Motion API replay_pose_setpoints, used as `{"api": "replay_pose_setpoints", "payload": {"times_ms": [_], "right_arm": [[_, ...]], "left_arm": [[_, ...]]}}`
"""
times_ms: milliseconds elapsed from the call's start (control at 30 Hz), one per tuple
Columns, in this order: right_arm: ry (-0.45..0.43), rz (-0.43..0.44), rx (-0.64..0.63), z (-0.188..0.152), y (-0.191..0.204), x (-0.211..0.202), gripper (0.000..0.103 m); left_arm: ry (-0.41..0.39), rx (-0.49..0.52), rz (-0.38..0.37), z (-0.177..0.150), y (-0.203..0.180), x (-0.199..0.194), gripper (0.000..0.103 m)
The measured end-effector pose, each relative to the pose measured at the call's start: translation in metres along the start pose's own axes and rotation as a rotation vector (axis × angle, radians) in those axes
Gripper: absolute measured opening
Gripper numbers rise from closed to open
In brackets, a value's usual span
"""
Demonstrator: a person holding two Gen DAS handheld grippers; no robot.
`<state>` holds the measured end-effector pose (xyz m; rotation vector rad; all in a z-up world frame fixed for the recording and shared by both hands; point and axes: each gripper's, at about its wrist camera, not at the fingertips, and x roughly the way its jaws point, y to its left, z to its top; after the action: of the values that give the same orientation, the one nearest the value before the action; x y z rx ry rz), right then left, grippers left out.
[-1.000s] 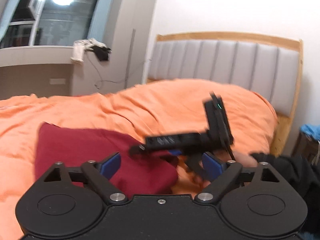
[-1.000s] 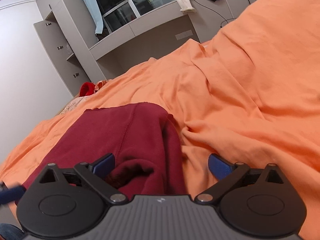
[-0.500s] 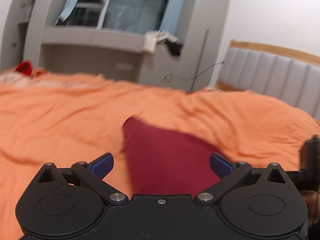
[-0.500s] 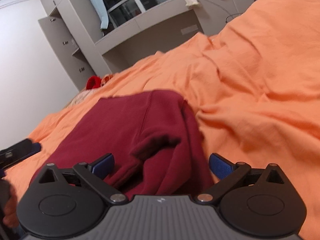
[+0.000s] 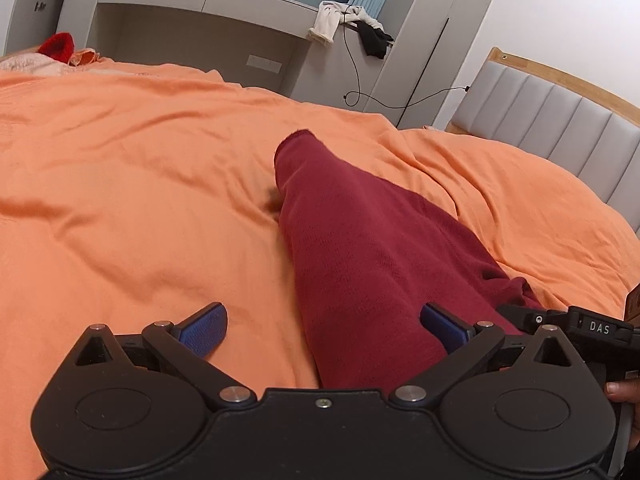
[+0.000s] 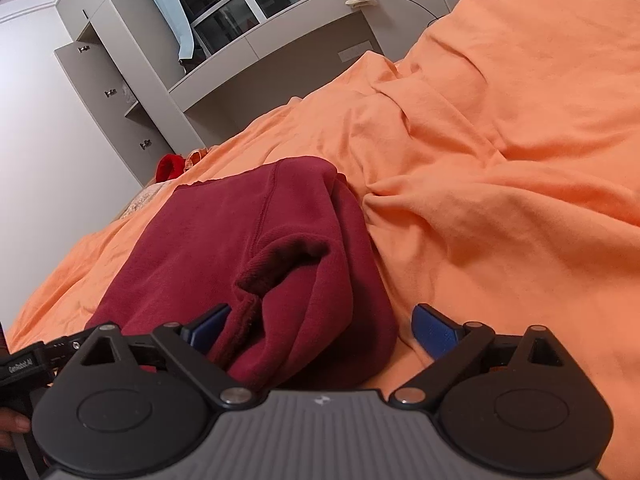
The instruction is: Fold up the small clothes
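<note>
Maroon garment (image 5: 372,248) lay on the orange bedcover (image 5: 140,184), near the edge of the bed where both grippers worked. It was already doubled over into a long, narrow shape: in the left wrist view it ran from near, between the fingers, to a rounded far end. In the right wrist view a seam ran along its top and a ribbed cuff or hem (image 6: 280,264) stood up in a loose curl, not yet tucked flat. By my reading, at least one fold was done, and a further fold and some smoothing were left.

The left gripper (image 5: 324,326) had just been opening and stood wide, its blue fingers (image 5: 202,328) clear of the cloth, with the garment's near edge between them but not pinched. The right gripper (image 6: 322,328) was also spread wide, straddling the near bulge of the garment and gripping nothing. Farther off lay a red item (image 6: 170,166) at the far side of the bed, and grey cabinets (image 6: 116,92) beyond.
</note>
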<state>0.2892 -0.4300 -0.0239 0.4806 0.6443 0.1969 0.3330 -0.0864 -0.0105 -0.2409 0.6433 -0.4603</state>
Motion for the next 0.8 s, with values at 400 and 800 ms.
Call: {"api": "replay_pose_setpoints", "payload": {"times_ms": [400, 800], "right_arm": [[-0.005, 0.032, 0.041, 0.000, -0.005, 0.003, 0.103], [-0.020, 0.100, 0.325, 0.017, -0.033, 0.009, 0.083]], "left_arm": [[-0.011, 0.006, -0.001, -0.003, -0.001, 0.003, 0.103], [-0.011, 0.006, -0.003, -0.003, -0.001, 0.003, 0.103]]}}
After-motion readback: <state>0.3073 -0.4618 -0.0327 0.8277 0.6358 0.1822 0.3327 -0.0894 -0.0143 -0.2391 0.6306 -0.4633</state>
